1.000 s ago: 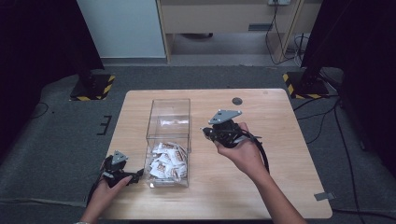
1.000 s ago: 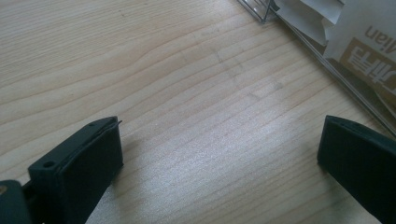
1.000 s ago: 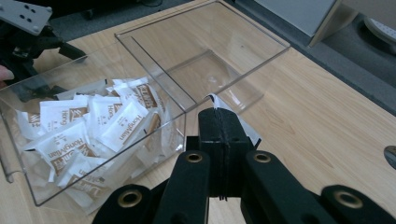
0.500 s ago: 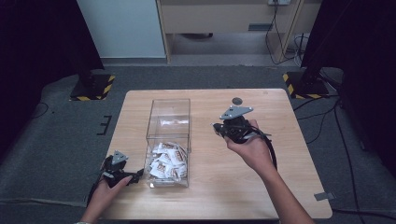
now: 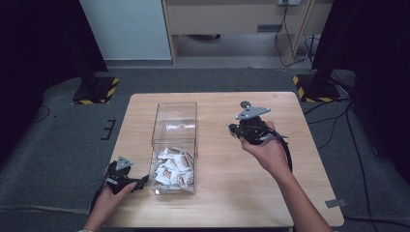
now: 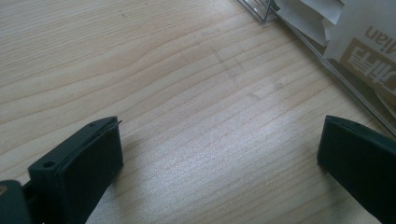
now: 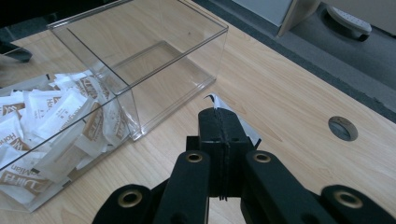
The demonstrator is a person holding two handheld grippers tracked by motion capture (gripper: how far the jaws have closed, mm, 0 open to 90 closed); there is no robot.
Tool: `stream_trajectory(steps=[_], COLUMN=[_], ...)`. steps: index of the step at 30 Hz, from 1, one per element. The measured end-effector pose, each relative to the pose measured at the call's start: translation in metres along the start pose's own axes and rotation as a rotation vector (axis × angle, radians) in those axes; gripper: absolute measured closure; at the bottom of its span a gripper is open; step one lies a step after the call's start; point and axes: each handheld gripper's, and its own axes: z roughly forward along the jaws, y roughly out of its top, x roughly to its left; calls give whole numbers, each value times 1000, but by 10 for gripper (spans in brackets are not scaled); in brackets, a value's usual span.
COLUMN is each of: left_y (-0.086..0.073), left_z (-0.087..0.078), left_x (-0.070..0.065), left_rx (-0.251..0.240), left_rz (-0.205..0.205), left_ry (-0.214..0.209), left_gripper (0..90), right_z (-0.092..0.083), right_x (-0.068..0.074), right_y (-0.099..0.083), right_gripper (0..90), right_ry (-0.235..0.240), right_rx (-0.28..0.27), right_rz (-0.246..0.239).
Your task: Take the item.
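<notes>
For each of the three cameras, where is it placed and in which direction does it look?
High view: above the person's side, looking forward and down on the table; both forearms, left gripper, right gripper.
Left gripper view: on that gripper, low over the wood; jaws wide apart.
Right gripper view: looks along jaws shut on a white packet, toward the box.
All three share the clear box of packets.

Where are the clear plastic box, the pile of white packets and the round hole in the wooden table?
Clear plastic box (image 7: 187,46), right gripper view, far rim.
White packets (image 5: 171,166), high view, pile's middle.
Round hole (image 7: 342,128), right gripper view, its centre.
</notes>
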Motion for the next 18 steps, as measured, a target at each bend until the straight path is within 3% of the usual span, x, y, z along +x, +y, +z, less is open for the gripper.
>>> stream_trajectory(steps=[18], left_y=[0], left_z=[0], left_x=[0], left_rx=[0], left_rz=[0], left_ry=[0], left_gripper=[0], right_z=[-8], right_x=[-27], right_y=[-7], right_gripper=[900], right_ry=[-57], right_rx=[-9], right_rz=[52])
